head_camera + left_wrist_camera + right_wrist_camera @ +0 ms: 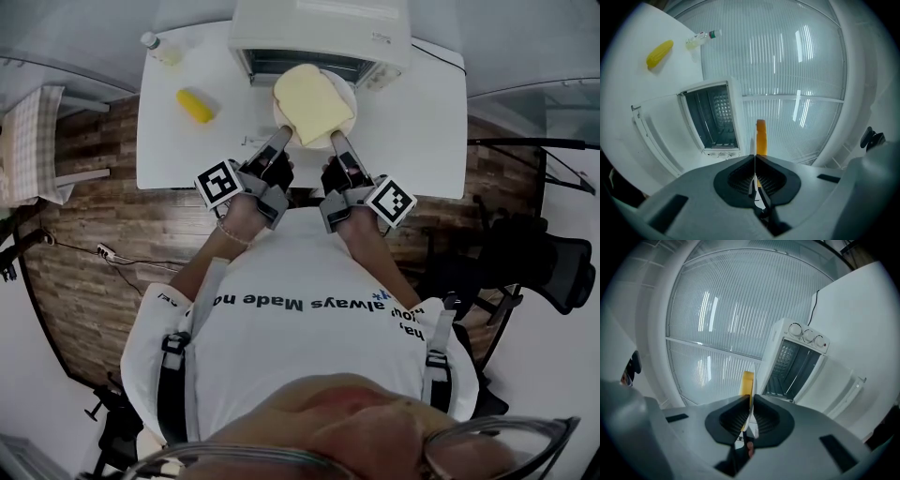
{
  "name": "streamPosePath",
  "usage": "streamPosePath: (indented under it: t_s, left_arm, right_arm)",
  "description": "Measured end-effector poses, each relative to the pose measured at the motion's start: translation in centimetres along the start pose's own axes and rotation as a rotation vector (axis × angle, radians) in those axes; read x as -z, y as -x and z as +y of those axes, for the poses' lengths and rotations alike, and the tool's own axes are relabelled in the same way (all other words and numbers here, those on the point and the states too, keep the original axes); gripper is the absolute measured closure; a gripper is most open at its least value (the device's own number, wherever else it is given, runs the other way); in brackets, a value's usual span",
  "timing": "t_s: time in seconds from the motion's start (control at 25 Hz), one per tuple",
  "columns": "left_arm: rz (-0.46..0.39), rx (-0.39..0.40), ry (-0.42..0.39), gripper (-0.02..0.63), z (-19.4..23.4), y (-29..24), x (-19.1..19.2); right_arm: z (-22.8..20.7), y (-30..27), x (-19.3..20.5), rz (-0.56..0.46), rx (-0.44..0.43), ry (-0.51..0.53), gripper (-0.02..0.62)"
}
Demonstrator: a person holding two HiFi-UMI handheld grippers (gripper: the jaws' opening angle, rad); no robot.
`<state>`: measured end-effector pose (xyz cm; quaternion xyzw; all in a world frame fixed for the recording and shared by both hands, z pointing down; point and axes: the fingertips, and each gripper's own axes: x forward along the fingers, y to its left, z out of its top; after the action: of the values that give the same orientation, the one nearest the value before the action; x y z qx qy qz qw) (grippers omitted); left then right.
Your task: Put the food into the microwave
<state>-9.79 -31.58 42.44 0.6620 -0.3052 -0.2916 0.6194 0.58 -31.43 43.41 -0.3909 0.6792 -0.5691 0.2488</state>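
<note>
**Plate of bread held at the open microwave mouth**

You've got the plate (351, 97) pinched on its near rim from both sides. The left gripper (280, 141) and right gripper (337, 142) are each clamped down on the thin white edge, as both gripper views show. Two grips keep it level so the bread slice (312, 101) lying on it doesn't slide. The plate sits just in front of the microwave (319, 37), whose door (654, 133) is dropped open. Can't tell if the plate rests on the door or hangs above it. Both grippers aim at the opening, so the next step is likely a straight push in. Mind the rim on the door edge. The corn (197, 105) and bottle (161, 47) lie off to the left on the table (422, 122), untouched.
</note>
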Motion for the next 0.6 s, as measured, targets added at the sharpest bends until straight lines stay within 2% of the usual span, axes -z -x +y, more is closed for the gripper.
streamPosePath:
  t_s: [0.28, 0.6]
  left_arm:
    - [-0.028, 0.012, -0.002, 0.592, -0.7, -1.6, 0.4]
    - [-0.025, -0.010, -0.011, 0.592, -0.3, -2.2, 0.6]
  right_arm:
    - [0.1, -0.1, -1.9, 0.026, -0.008, 0.013, 0.566]
    - [-0.2, -0.2, -2.4, 0.038, -0.008, -0.003, 0.566]
